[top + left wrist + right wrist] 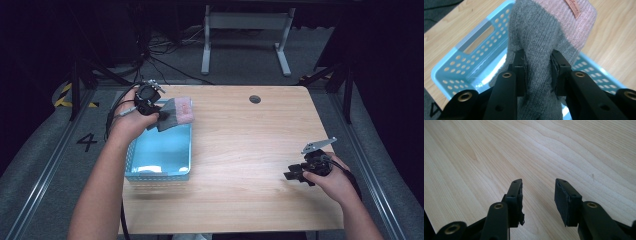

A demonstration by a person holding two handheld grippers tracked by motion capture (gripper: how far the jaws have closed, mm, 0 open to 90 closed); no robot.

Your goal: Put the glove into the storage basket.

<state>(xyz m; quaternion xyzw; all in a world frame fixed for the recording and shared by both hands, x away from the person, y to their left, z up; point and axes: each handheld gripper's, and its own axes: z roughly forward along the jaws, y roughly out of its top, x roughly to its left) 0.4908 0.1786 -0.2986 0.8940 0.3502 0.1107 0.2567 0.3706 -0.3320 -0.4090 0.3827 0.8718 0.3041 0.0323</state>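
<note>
— While the left tool (pixel 537 72) pinches the grey part of the sock (pixel 541 45) between its jaws, where is the sock?

— It hangs over the far end of the blue basket (pixel 134 160), at the left of the wooden surface (pixel 240 150).

— Is there any writing?

— A small brown label (pixel 573 8) sits on the pink cuff; its letters are too blurred to read.

— And the right tool (pixel 537 192)?

— Its jaws stand apart with nothing between them, low over the bare wood.
</note>
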